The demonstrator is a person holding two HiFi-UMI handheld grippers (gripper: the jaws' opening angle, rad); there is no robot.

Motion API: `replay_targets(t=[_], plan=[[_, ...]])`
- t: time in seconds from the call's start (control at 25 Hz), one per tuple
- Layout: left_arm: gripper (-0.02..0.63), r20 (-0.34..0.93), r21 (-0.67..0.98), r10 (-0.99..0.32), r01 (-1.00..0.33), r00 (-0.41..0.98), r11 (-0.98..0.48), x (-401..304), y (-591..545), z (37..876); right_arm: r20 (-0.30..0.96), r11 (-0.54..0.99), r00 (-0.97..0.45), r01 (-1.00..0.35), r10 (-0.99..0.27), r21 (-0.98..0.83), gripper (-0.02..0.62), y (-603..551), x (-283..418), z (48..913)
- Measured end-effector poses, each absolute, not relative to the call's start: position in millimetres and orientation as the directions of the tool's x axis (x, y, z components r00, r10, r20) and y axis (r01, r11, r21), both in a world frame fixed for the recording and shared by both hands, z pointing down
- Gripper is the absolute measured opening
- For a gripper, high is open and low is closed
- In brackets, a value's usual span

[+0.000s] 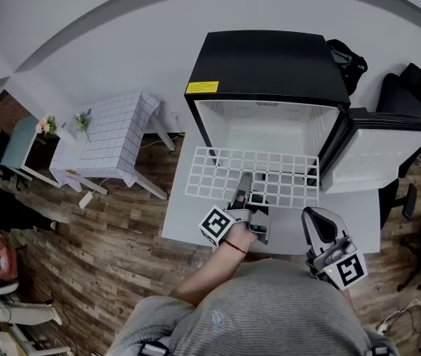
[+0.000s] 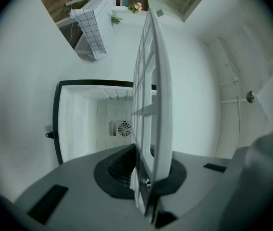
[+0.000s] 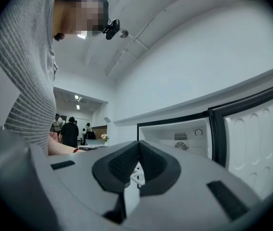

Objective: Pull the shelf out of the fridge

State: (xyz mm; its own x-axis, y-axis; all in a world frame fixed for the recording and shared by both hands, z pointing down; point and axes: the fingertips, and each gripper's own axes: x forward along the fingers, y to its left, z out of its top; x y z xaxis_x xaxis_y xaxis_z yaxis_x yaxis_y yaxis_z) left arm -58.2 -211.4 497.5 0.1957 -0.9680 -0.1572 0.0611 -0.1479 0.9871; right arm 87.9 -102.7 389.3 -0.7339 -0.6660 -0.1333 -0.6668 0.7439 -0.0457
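A black mini fridge (image 1: 270, 58) stands open on a white table (image 1: 184, 225), its white interior bare. The white wire shelf (image 1: 218, 173) lies flat in front of the opening, with its far edge at the fridge mouth. My left gripper (image 1: 249, 191) is shut on the shelf's near edge. In the left gripper view the shelf (image 2: 158, 81) runs edge-on out from between the jaws of the left gripper (image 2: 146, 186) toward the fridge (image 2: 93, 119). My right gripper (image 1: 313, 215) hovers at the table's near right, apart from the shelf. Its jaws (image 3: 137, 150) are shut with nothing gripped.
The fridge door (image 1: 377, 158) hangs open to the right. A black chair (image 1: 410, 95) stands behind it. A small table with a checked cloth (image 1: 114, 136) sits on the wood floor at the left. Several people stand far off (image 3: 69, 131).
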Motion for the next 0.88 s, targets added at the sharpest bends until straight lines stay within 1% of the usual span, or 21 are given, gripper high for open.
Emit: replay_targets(t=[0.16, 0.6, 0.72, 0.88], plan=[[0.032, -0.167, 0.984, -0.967, 0.086, 0.191, -0.153, -56.3, -211.6, 494.6, -0.128, 0.738, -0.729, -0.674, -0.672, -0.038, 0.012, -103.3, 89.8, 389.5], [0.032, -0.158, 0.986, -0.969, 0.081, 0.19, -0.145, -56.9, -213.3, 499.7, -0.123, 0.736, -0.728, -0.675, -0.675, -0.041, 0.012, -105.1, 91.9, 392.6], [0.032, -0.173, 0.982, -0.967, 0.109, 0.188, -0.154, -54.9, -214.0, 496.6, -0.125, 0.736, -0.727, -0.676, -0.675, -0.041, 0.012, -105.8, 91.3, 393.1], [0.032, -0.147, 0.988, -0.97, 0.077, 0.193, -0.134, -57.0, -214.1, 504.6, -0.122, 0.736, -0.728, -0.676, -0.675, -0.04, 0.012, -106.6, 91.8, 393.6]])
